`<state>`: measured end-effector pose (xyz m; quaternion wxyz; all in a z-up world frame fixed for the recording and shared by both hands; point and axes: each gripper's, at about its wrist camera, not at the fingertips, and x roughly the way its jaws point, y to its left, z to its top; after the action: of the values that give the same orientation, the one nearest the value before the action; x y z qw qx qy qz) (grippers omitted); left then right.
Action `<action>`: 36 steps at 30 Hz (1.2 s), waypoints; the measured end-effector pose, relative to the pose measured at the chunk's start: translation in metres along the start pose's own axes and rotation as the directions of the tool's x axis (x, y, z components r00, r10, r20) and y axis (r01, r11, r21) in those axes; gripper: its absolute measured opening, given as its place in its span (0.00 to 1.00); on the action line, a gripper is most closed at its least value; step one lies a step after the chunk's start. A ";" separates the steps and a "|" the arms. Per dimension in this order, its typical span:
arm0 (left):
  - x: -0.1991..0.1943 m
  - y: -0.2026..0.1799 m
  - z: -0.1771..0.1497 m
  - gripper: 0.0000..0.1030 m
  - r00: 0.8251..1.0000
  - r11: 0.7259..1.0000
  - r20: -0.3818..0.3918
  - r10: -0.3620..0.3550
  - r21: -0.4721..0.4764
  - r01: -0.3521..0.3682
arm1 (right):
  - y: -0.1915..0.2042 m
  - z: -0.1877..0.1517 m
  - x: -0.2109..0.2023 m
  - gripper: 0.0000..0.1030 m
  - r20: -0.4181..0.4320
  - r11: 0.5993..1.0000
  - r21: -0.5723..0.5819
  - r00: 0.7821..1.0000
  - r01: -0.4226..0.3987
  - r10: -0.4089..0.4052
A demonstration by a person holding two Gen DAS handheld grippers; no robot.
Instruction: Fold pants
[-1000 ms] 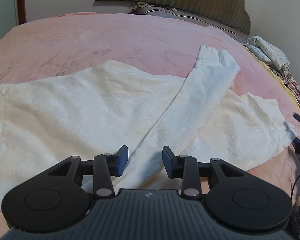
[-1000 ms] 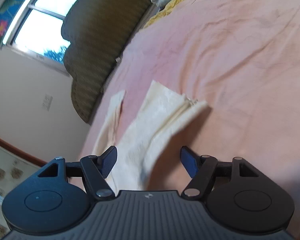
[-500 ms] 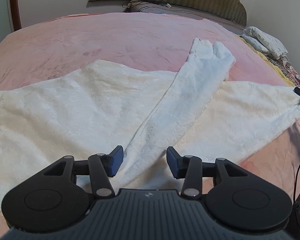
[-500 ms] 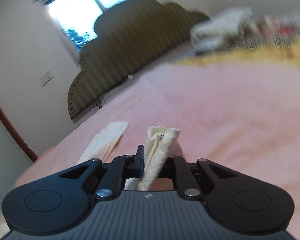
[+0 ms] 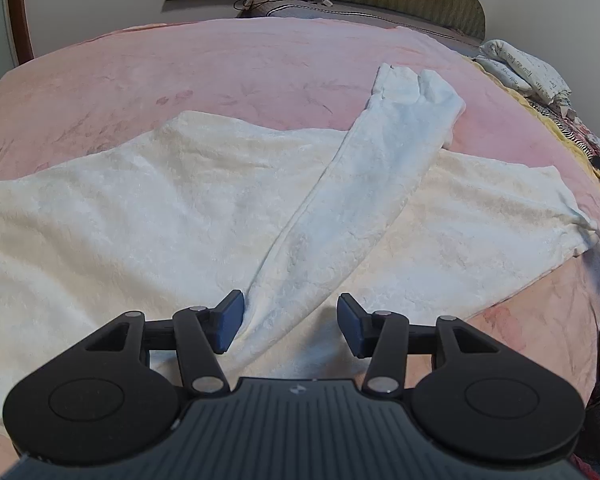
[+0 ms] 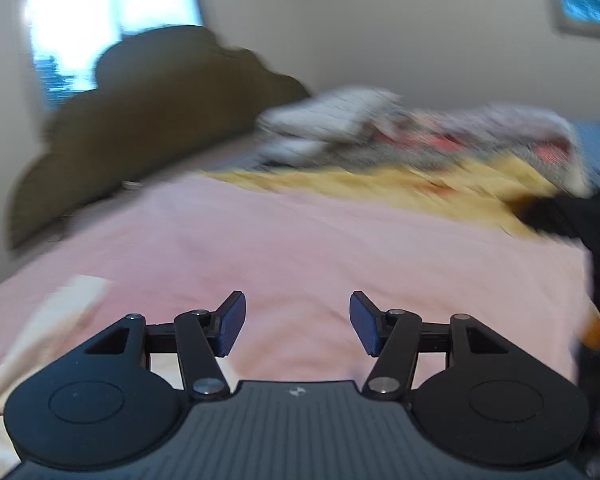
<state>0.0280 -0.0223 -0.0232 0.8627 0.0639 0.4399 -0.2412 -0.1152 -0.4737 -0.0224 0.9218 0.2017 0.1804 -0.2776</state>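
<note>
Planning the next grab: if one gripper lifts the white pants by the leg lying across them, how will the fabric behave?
The pants look soft and plush, so they would probably droop from one pinch. The crossed leg would likely slide off, unfolding. The pink bedspread looks fuzzy and may drag.

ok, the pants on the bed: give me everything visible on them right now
The pants are cream-white, of plush, embossed-looking fabric, spread wide across the pink bedspread. One leg is folded diagonally over the rest, its cuff bunched toward the headboard. The right-hand end is slightly puckered. The left gripper hovers open at the near edge, the folded leg's base between its pads, unpinched. The right gripper is open and empty; a blurred cream edge shows at that view's lower left.
</note>
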 end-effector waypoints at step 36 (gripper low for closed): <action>0.003 -0.003 0.004 0.55 1.000 1.000 0.018 -0.010 -0.010 0.010 | 0.060 -0.012 0.074 0.12 -0.246 0.982 -0.187 0.968 0.003 -0.050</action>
<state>0.0310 -0.0273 -0.0226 0.8657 0.0554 0.4336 -0.2437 -0.0249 -0.4544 -0.0495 0.9028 0.1458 0.3226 -0.2442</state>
